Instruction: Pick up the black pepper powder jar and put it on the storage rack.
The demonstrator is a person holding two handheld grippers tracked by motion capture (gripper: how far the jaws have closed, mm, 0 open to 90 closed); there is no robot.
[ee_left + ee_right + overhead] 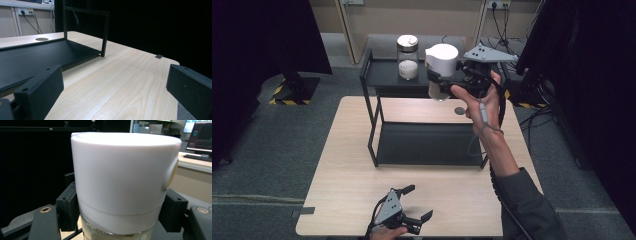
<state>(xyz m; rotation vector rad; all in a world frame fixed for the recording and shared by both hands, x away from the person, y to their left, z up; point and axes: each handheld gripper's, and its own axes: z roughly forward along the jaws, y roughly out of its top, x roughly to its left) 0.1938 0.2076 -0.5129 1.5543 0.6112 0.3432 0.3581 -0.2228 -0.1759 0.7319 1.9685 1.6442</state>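
A glass jar with a tall white lid (442, 59) hangs in the air above the right end of the black rack's top shelf (384, 75). My right gripper (439, 82) is shut on it just under the lid, held by a hand reaching in from the right. In the right gripper view the white lid (122, 180) looms close, with a black pad (68, 206) pressed against each side of the jar. My left gripper (418, 202) rests low at the table's front edge, open, with only bare tabletop between its jaws (115, 87).
A second glass jar (407, 57) with a metal lid and white contents stands on the rack's top shelf, left of the held jar. The rack's lower shelf (37, 55) lies on the wooden table (347, 185). A round cable hole (459, 111) sits at the table's back.
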